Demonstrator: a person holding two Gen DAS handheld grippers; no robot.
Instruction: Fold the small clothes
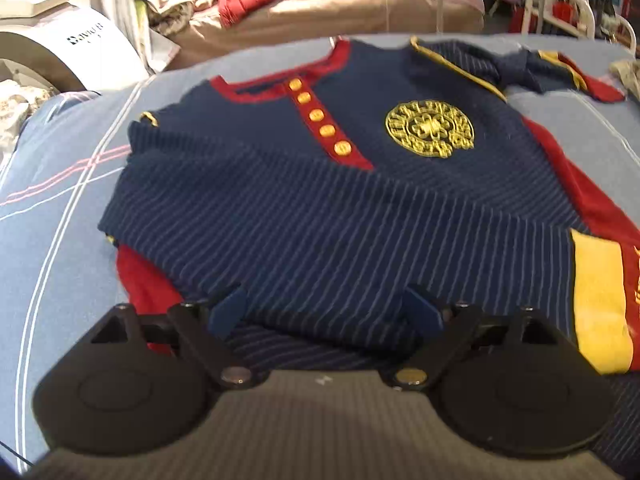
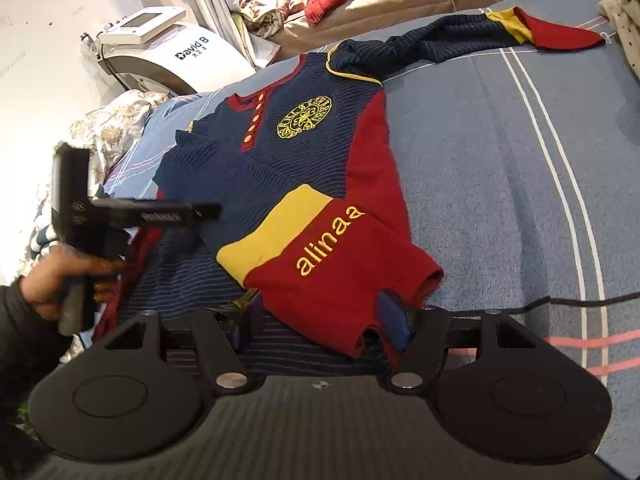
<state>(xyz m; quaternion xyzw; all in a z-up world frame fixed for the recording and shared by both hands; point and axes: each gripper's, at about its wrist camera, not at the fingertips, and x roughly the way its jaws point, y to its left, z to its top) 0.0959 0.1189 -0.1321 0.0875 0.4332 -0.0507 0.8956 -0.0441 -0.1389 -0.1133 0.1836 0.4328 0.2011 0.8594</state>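
A: What are you failing to make out from where you are sitting?

B: I am losing the near hem of the sweater (image 1: 340,208) under the left gripper (image 1: 326,312)'s body, and the folded-over sleeve's cuff (image 1: 600,300) is running off the right edge of that view. In the right wrist view the cuff (image 2: 344,280) is hanging over the stretch ahead of the right gripper (image 2: 320,320), hiding its left fingertip.

A: How are the tools sitting?

B: Both are pointing downward at the garment. I am seeing the left one's blue pads (image 1: 228,310) standing wide apart, striped knit lying between them but not pinched. The right one's jaws are standing wide too, the red cuff lying between them, unpressed. The person's left hand (image 2: 52,280) is wrapping the other handle, off to the left of the right tool.

A: And room to move?

B: The sweater is lying flat just ahead of both tools on the blue bedspread (image 2: 500,184). Its other sleeve (image 2: 460,40) is trailing far ahead to the right. Open spread is stretching right of the right tool; a white machine (image 2: 172,52) is standing beyond the far left edge.
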